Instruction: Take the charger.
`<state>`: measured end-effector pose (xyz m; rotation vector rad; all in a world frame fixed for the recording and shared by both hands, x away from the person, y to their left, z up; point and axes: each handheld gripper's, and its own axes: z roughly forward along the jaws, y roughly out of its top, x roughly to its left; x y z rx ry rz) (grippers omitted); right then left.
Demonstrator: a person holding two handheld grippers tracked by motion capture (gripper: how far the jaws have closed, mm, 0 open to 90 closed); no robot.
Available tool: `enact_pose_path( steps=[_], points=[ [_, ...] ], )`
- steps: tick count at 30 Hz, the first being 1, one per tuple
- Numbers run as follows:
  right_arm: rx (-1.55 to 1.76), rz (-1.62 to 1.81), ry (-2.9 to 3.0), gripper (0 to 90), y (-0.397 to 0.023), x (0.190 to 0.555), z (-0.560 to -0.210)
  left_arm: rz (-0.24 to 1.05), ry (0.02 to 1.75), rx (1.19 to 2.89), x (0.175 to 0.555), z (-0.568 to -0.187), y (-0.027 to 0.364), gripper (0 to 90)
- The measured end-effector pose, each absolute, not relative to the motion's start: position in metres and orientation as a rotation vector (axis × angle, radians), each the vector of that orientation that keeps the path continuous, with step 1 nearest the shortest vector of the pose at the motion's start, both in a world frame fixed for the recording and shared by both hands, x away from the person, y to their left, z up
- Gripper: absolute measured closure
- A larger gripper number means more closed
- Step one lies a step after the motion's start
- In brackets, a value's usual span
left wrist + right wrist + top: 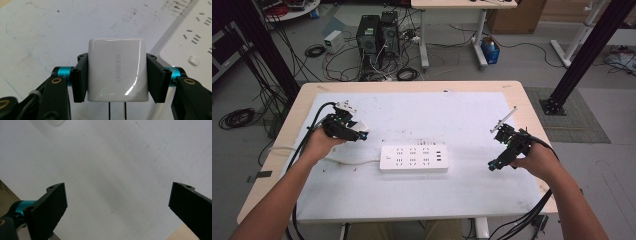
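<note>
Two grippers work over a white table [472, 195]: a power strip [414, 158] lies between them, the right gripper [117, 205] hangs wide open and empty, the left gripper [117, 77] clamps a white charger [117, 70], prongs toward its camera.

Glossy white plastic on the charger [117, 70], with grey lettering and two dark metal prongs. Matt black, finely textured pads [80, 81]; anodised blue metal collars [62, 72] behind. Matt white plastic on the power strip [413, 158]. Scuffed, stained white mat [462, 115] over a pale wood-look table [517, 90] edge.
</note>
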<state>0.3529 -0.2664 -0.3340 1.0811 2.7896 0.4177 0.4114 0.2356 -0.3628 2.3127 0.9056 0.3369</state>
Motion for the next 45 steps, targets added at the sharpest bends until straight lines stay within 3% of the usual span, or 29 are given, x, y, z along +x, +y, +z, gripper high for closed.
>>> enact_pose_path(
  steps=[18,45],
  points=[
    [1.072,0.454,2.765,1.1,-0.261,0.348,-0.325,0.39,0.754,2.283,0.373,-0.309,0.208,42.7],
    [1.042,0.497,2.763,1.1,-0.252,0.346,-0.323,0.291,0.475,2.276,0.337,-0.302,0.174,42.6]
  ],
)
